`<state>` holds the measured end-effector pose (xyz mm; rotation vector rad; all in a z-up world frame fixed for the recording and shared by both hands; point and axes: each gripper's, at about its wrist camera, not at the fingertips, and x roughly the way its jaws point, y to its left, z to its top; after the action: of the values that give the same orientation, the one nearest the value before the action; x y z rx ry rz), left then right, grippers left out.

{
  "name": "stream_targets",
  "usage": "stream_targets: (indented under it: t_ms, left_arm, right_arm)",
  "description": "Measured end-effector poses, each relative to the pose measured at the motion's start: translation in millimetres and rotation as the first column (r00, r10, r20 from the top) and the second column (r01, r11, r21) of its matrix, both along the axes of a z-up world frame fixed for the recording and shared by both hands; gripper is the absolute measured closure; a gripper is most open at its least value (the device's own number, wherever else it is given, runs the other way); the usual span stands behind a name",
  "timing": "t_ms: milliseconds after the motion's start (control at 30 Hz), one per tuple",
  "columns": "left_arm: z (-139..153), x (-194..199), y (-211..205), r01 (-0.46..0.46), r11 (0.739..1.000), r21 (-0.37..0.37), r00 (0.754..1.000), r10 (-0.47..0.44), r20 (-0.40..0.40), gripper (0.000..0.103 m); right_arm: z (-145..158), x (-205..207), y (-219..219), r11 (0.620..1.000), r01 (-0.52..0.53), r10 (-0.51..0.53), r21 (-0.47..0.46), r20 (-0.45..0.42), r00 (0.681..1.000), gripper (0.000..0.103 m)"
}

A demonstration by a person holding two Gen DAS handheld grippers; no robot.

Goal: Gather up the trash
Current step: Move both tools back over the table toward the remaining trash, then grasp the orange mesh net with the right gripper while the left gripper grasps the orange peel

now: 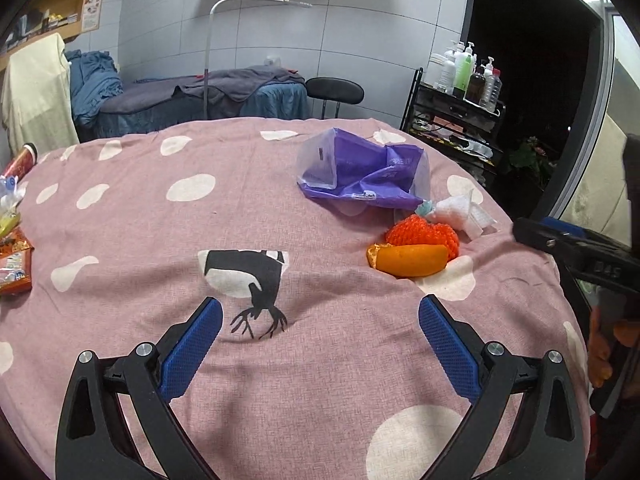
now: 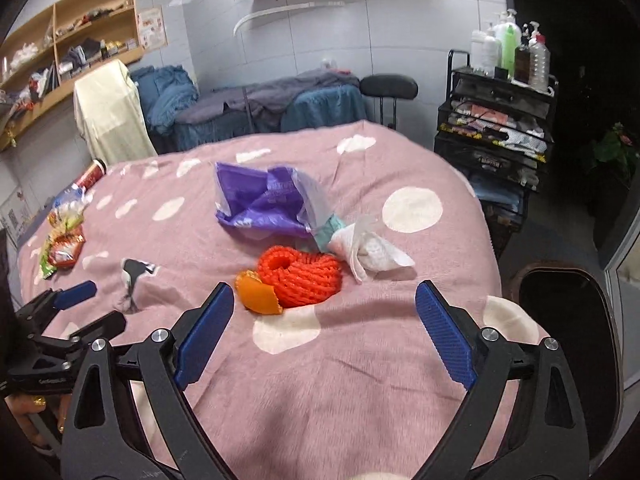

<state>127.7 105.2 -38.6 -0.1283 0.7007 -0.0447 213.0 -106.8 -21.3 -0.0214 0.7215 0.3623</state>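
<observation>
Pink spotted bedding [image 2: 360,360] covered the work surface, with a dark bin [image 2: 560,320] just past its right edge. Beyond the orange peel [image 2: 258,296], a crumpled purple bag [image 2: 260,204] was seen; touching the peel lay a red foam net [image 2: 300,276], and just right of that a white tissue wad [image 2: 372,256]. Both the right gripper [image 2: 324,308] and the left gripper [image 1: 320,320] were held spread and empty. The peel was judged best pinched across its width.

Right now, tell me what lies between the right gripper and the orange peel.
Nothing: in the right wrist view only bare pink spotted cloth lies between the open right gripper and the orange peel, just ahead.
</observation>
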Motion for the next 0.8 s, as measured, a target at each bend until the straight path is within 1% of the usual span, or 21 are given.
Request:
stream_targets:
  t_ms: [133, 233, 433, 500, 567, 600, 633, 700, 733, 767, 800]
  left_arm:
    - [-1.1, 4.9, -2.0, 0.015, 1.0, -0.016, 1.0, -0.016, -0.009, 0.006]
    - [-0.9, 9.8, -6.5, 0.034, 0.999, -0.025, 0.999, -0.035, -0.023, 0.006]
    - [-4.3, 15.5, -20.3, 0.07, 0.997, -0.008, 0.997, -0.071, -0.04, 0.006]
    - [-5.3, 16.7, -24.4, 0.083, 0.997, -0.007, 0.996, -0.083, -0.045, 0.006]
    - [-6.2, 19.0, -29.5, 0.095, 0.995, 0.004, 0.994, -0.095, -0.053, 0.006]
    - [-6.5, 20.5, -31.9, 0.103, 0.995, 0.009, 0.993, -0.102, -0.058, 0.006]
    - [-6.6, 21.8, -33.8, 0.108, 0.994, 0.012, 0.992, -0.107, -0.062, 0.006]
    - [-7.3, 25.3, -38.9, 0.121, 0.992, 0.021, 0.99, -0.12, -0.072, 0.006]
    - [-7.7, 27.1, -41.3, 0.127, 0.992, 0.025, 0.989, -0.125, -0.076, 0.006]
    - [-7.9, 29.5, -44.2, 0.135, 0.99, 0.032, 0.988, -0.132, -0.082, 0.006]
    - [-8.3, 31.6, -46.9, 0.141, 0.989, 0.04, 0.987, -0.137, -0.087, 0.006]
  right_arm:
    - [-12.3, 20.1, 13.6, 0.998, -0.062, 0.061, -0.015, -0.069, 0.996, 0.013]
    - [-22.1, 32.2, 21.5, 0.996, -0.077, 0.072, -0.054, -0.093, 0.993, 0.019]
    - [-32.8, 57.8, 35.1, 0.991, -0.121, 0.11, -0.061, -0.158, 0.981, 0.028]
    - [-40.1, 68.6, 40.7, 0.989, -0.133, 0.117, -0.063, -0.206, 0.972, 0.032]
    - [-45.2, 76.2, 43.3, 0.989, -0.131, 0.113, -0.062, -0.241, 0.964, 0.046]
    - [-49.5, 80.7, 43.7, 0.989, -0.138, 0.122, -0.044, -0.264, 0.957, 0.053]
    - [-50.9, 82.1, 43.0, 0.989, -0.142, 0.128, -0.03, -0.274, 0.953, 0.065]
    - [-51.6, 82.1, 39.2, 0.99, -0.138, 0.132, -0.002, -0.268, 0.954, 0.076]
    - [-50.6, 81.2, 36.6, 0.99, -0.138, 0.139, 0.021, -0.258, 0.956, 0.089]
    - [-47.1, 78.3, 32.3, 0.989, -0.139, 0.148, 0.052, -0.244, 0.958, 0.09]
    - [-46.8, 77.3, 31.3, 0.988, -0.139, 0.15, 0.064, -0.236, 0.96, 0.09]
